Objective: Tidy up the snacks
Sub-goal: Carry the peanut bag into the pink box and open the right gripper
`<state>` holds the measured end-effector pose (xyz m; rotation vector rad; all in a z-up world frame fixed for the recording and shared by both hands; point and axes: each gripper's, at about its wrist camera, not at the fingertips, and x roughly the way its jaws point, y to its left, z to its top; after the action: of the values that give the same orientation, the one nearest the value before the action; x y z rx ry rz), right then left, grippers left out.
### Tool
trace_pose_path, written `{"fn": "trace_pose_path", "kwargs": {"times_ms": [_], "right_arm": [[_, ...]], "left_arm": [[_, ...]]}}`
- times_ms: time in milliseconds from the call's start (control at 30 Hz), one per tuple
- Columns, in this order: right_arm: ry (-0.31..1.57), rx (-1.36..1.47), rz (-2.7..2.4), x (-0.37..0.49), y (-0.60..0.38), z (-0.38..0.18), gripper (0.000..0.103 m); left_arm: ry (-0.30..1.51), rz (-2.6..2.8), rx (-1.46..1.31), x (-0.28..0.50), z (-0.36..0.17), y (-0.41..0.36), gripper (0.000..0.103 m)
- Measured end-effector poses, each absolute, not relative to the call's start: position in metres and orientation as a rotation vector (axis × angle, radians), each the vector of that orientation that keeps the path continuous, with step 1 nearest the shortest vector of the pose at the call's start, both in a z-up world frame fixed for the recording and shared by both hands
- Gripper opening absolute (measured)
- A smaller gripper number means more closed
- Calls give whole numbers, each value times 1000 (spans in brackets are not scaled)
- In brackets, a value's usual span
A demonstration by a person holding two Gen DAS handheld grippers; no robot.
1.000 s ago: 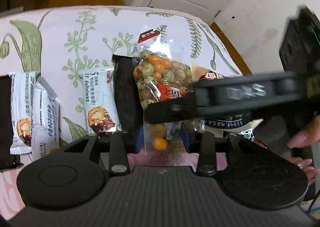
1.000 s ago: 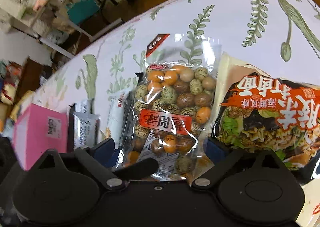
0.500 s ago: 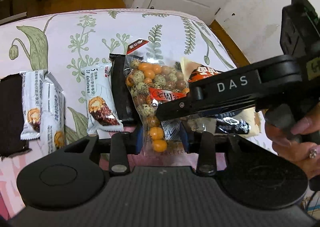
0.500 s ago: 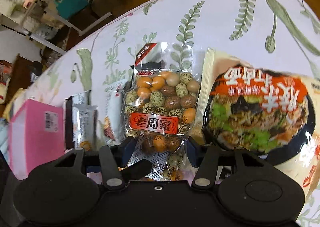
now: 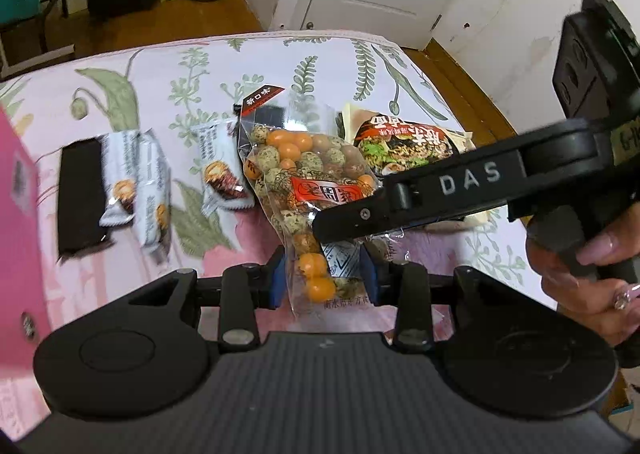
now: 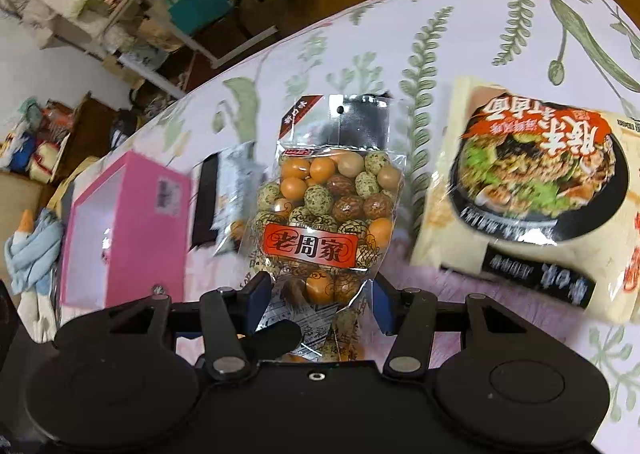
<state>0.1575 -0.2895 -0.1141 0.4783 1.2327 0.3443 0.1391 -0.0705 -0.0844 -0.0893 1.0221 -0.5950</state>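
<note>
Bag of nuts (image 6: 326,214) held off the bench (image 5: 192,66) by both tools.
The left tool (image 5: 323,278) clamps its lower end; the right tool (image 6: 318,302), jaws just narrowed, grips it too. A noodle packet (image 6: 532,206) lies beside, a pink box (image 6: 124,230) left.

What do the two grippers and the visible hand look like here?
Both grippers are matte black with round discs at the base and blue pads on the fingers. The right gripper carries white "DAS" lettering on one arm. The hand wears a ring and has long polished nails.
</note>
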Motion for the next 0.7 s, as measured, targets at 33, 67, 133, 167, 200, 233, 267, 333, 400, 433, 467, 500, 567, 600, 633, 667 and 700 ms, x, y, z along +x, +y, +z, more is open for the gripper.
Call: {"fn": "trace_pose_path", "kwargs": {"times_ms": [33, 67, 133, 167, 200, 233, 267, 333, 400, 433, 467, 500, 567, 600, 633, 667, 700], "right_arm": [[1232, 475, 356, 153, -287, -110, 58], [1233, 473, 371, 149, -283, -107, 58], [1238, 477, 399, 145, -278, -102, 58], [1241, 483, 412, 142, -274, -99, 58], [1242, 487, 425, 140, -271, -97, 58], [1243, 484, 439, 138, -267, -95, 58], [1243, 488, 446, 136, -263, -93, 58], [1234, 480, 472, 133, -253, -88, 58], [1229, 471, 503, 130, -242, -83, 58], [1227, 464, 522, 129, -236, -80, 58], [1224, 458, 541, 127, -229, -77, 58], [1222, 452, 559, 129, -222, -74, 58], [1217, 430, 605, 130, -207, -66, 58], [1213, 425, 634, 132, -199, -63, 58], [1213, 423, 671, 135, -191, -60, 58], [1216, 434, 700, 139, -183, -59, 58], [1215, 433, 731, 140, -172, -57, 58]], "left_arm": [[1025, -591, -88, 135, -80, -66, 35], [1025, -587, -79, 131, -75, -63, 35], [1018, -573, -50, 121, -66, -57, 35], [1014, -562, -46, 116, -62, -53, 35], [1013, -554, -49, 112, -60, -49, 35], [1008, -542, -54, 107, -57, -43, 35], [1002, -534, -52, 104, -54, -40, 35], [988, -513, -48, 96, -48, -30, 35], [977, -494, -51, 90, -42, -17, 35], [971, -483, -57, 87, -38, -8, 35], [964, -473, -62, 85, -34, 0, 35], [960, -462, -67, 83, -31, 8, 35], [934, -448, -76, 76, -23, 27, 35], [917, -441, -75, 72, -19, 38, 36], [897, -426, -85, 67, -15, 51, 36], [882, -411, -93, 64, -11, 63, 36], [869, -392, -101, 63, -8, 74, 36]]}}
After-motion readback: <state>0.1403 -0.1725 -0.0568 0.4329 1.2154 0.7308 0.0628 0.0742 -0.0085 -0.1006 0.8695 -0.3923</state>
